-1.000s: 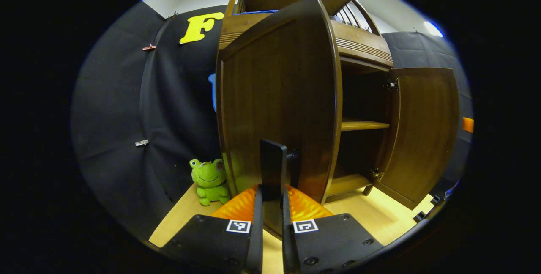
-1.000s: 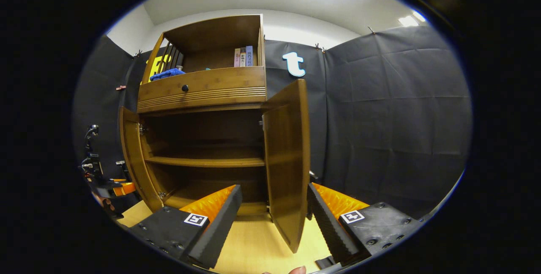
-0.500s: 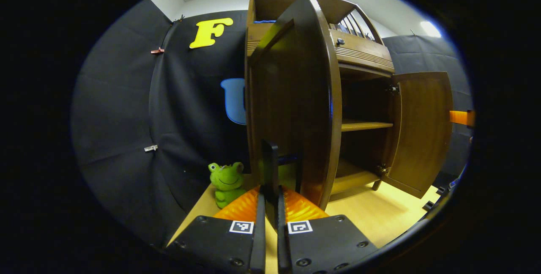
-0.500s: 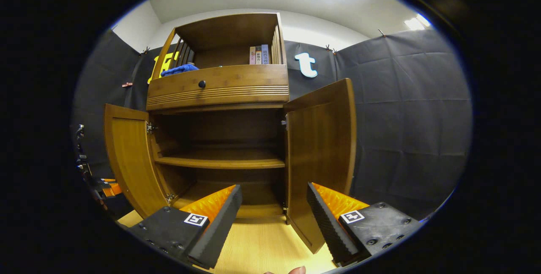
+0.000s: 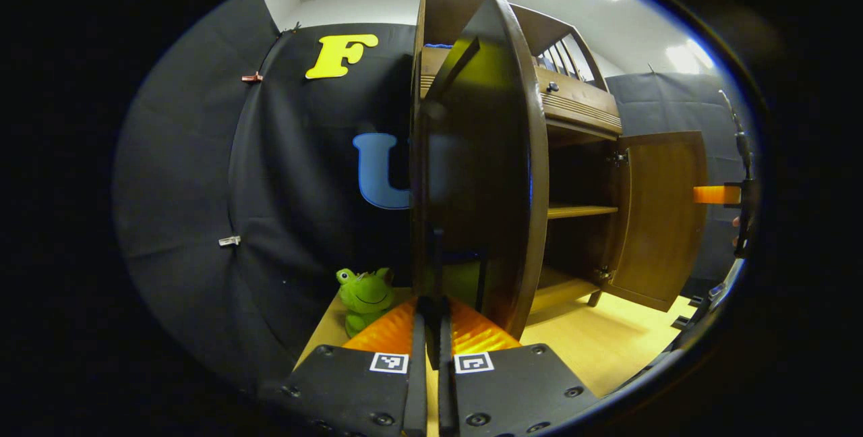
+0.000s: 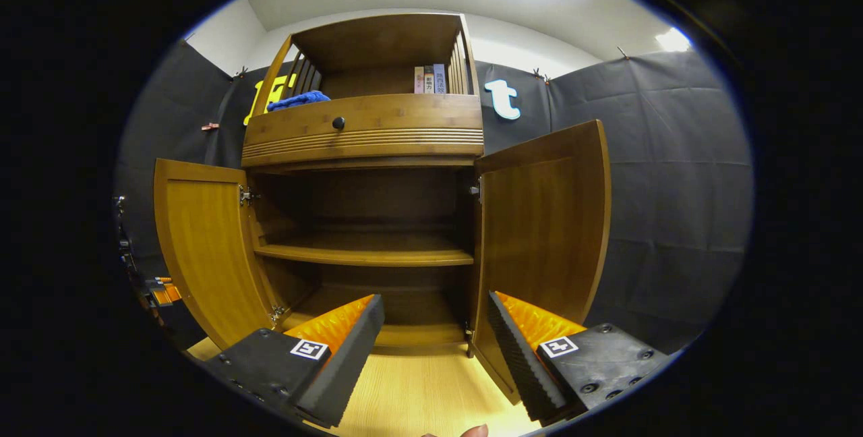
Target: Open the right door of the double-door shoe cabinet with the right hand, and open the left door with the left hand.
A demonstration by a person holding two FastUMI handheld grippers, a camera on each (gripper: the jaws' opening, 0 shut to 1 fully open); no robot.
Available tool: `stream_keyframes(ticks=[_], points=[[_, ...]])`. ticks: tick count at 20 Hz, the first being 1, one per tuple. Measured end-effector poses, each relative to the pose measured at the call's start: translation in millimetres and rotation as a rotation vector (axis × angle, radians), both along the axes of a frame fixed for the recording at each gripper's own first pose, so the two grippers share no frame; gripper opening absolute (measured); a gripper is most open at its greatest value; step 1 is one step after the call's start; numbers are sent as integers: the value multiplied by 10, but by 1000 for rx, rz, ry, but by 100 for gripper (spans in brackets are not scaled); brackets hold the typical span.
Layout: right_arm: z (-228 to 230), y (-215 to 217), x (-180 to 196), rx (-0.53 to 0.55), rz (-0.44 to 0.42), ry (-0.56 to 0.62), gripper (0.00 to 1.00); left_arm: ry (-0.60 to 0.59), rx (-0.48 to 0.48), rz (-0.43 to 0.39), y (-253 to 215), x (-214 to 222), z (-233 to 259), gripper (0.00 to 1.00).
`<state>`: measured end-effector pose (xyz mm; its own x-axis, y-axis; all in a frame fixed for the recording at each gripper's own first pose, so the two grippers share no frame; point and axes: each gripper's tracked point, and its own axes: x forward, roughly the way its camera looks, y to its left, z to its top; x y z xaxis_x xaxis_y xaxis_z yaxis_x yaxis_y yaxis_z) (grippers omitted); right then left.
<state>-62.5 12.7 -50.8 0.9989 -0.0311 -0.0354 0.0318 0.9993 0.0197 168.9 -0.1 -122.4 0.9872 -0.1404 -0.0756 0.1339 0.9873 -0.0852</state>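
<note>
Fingers of the left gripper pinch the left door handle beside a frog toy; right gripper gapes, empty, before the right door.

A green frog plush toy sits on the pale wooden floor, a blue cloth and three upright books higher up.

Both tongs carry square black-and-white markers, ribbed pads and screws.
</note>
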Motion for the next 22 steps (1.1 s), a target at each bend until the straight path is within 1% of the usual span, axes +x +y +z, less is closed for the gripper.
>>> stream_keyframes(ticks=[1, 2, 5, 9, 12, 14, 17, 18, 21, 22], points=[[-14, -15, -4, 3, -5, 5, 96, 3, -7, -2, -25, -13, -2, 11], [-30, -30, -2, 3, -9, 9, 98, 5, -6, 0, -29, -32, 4, 11], [-56, -65, -19, -7, -12, 19, 98, 8, 23, 21, 68, -30, -21, 11], [-76, -135, -68, -7, -11, 29, 98, -7, 18, 44, 84, -61, 21, 11], [-92, -187, -116, -7, -8, 28, 98, -32, 46, 112, 234, -7, 41, 41], [-81, -200, -123, -4, -5, 27, 98, -50, 69, 159, 335, -57, 81, 61], [-83, -165, -111, 6, 9, 29, 98, -68, 64, 176, 338, -49, 117, 91], [-94, -148, -111, 4, 12, 29, 98, -58, 57, 174, 307, -51, 113, 98], [-119, -99, -101, 7, 26, 33, 98, -38, 52, 202, 289, -174, 129, 98], [-128, -91, -110, 11, 28, 34, 96, -36, 52, 205, 265, -201, 143, 99]])
